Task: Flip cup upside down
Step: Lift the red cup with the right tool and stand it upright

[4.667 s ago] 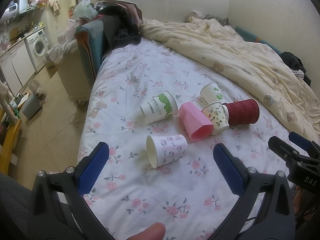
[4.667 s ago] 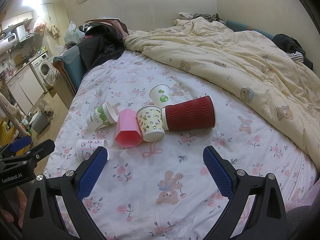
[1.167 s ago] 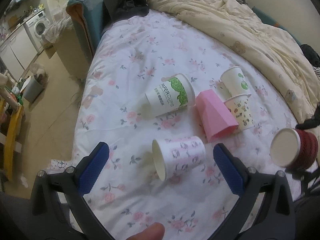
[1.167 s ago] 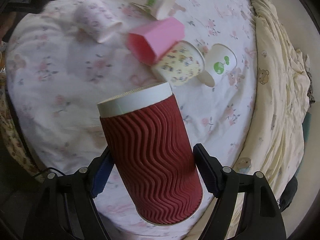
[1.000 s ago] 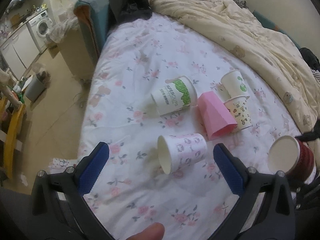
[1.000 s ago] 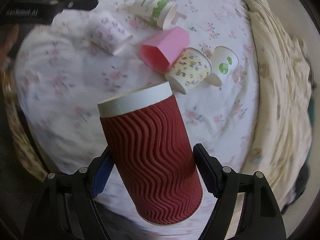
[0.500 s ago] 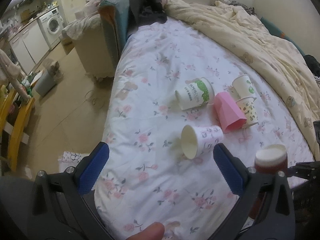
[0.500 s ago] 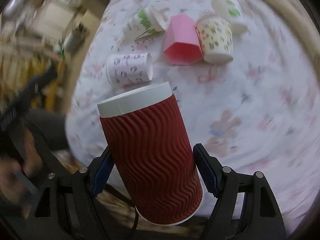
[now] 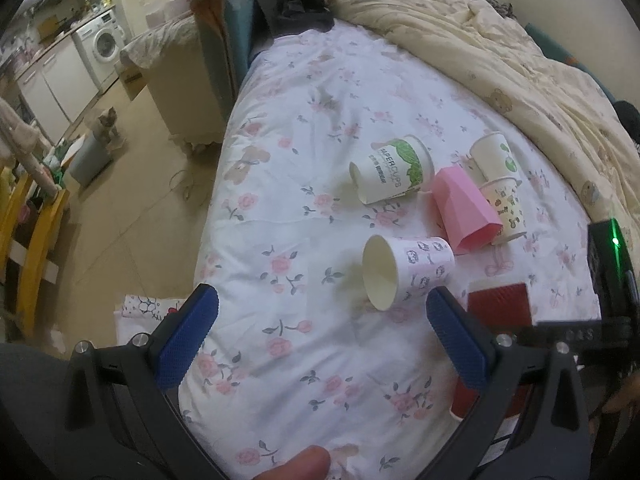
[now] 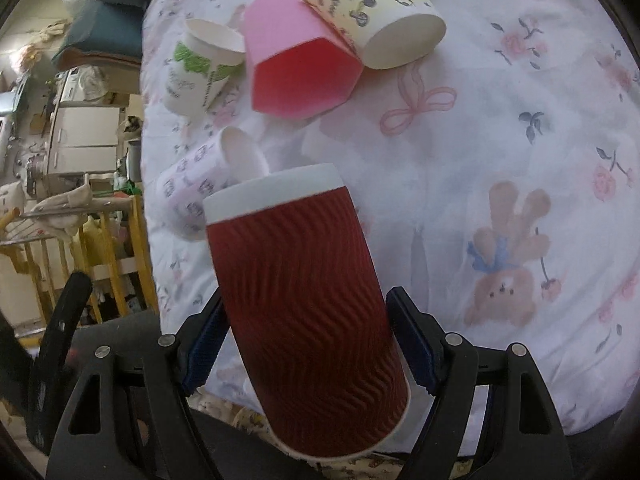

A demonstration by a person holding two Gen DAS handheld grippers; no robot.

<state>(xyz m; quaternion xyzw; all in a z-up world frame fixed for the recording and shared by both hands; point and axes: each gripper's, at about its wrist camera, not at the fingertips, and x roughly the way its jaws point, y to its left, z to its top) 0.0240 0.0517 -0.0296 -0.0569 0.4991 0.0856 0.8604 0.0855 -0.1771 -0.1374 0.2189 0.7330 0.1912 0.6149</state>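
My right gripper (image 10: pixel 308 344) is shut on a dark red ribbed paper cup (image 10: pixel 304 304), its white-capped end away from the camera and its open rim toward the camera. The same red cup (image 9: pixel 498 308) shows at the right of the left wrist view, base up, over the near right part of the bed. My left gripper (image 9: pixel 320 336) is open and empty above the flowered sheet, just in front of a white cup with a pink print (image 9: pixel 404 270) that lies on its side.
More cups lie on their sides on the bed: a green-printed one (image 9: pixel 394 174), a pink faceted one (image 9: pixel 464 208), a cartoon-printed one (image 9: pixel 506 208) and a white one with a green leaf (image 9: pixel 494 154). A cream duvet (image 9: pixel 520 64) covers the far right. The bed edge drops to the floor (image 9: pixel 132 184) on the left.
The right gripper has turned the red cup over and brought it down toward the near right part of the bed. The left gripper has drawn back a little.
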